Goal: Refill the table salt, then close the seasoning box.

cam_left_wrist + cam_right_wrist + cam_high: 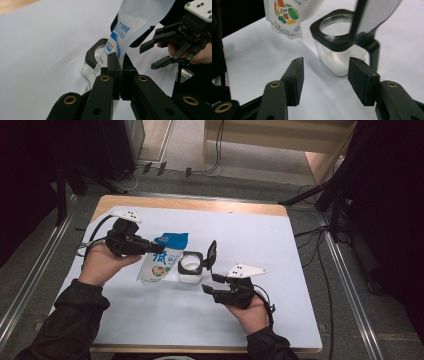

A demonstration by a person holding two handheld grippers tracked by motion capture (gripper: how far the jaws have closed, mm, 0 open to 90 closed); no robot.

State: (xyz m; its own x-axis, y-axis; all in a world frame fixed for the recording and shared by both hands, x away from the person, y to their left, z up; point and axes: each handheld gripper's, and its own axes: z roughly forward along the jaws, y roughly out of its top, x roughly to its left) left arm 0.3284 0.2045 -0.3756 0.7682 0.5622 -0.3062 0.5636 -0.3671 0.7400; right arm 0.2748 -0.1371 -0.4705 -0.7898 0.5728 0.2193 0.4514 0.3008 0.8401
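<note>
left gripper [150,246]: clamped tight on the pouch [161,260] | right gripper [209,284]: half open, empty | jar [190,267] just ahead of it, lid [212,254] flipped up

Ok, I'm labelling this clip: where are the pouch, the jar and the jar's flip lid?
pouch [161,261]: high view, on its printed front.
jar [337,60]: right gripper view, on its clear side wall.
flip lid [211,253]: high view, on the raised black flap.

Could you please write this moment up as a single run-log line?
left tongs: shut on pouch | right tongs: open, empty, short of jar | jar lid: flipped open | pouch: beside jar
</note>
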